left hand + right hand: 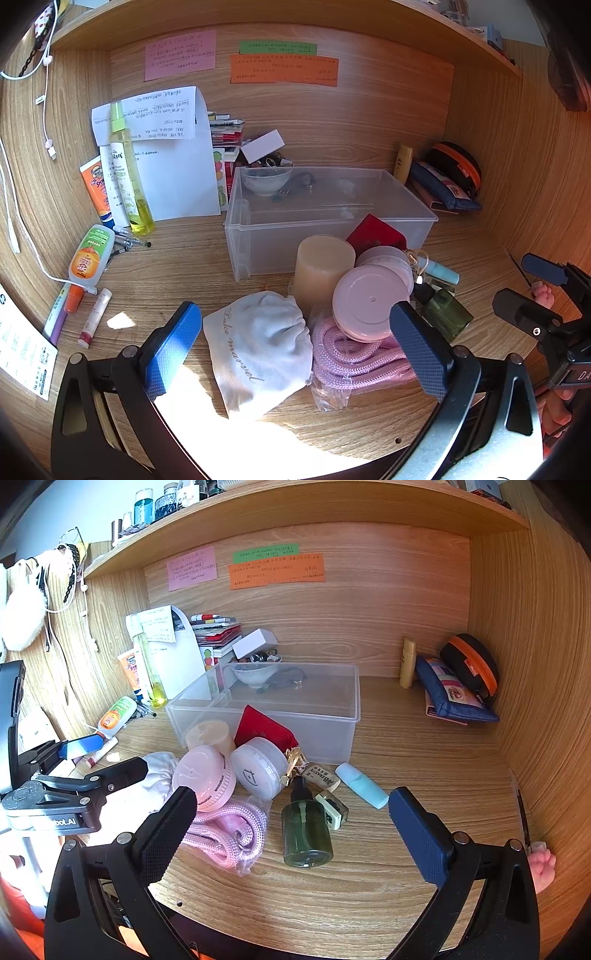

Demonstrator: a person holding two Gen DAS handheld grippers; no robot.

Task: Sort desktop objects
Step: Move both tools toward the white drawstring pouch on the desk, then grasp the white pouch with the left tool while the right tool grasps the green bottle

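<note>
A heap of small objects lies on the wooden desk in front of a clear plastic bin. In it are a pale velvet pouch, a pink cord in a plastic bag, a pink round jar, a white round jar, a beige candle, a green pump bottle and a light blue tube. My left gripper is open above the pouch and cord, holding nothing. My right gripper is open over the green bottle, empty.
Inside the bin's far end sit a small bowl and a dark strap. Bottles, tubes and pens line the left wall beside papers and books. A pencil case and orange-trimmed pouch lean in the right corner. A shelf hangs overhead.
</note>
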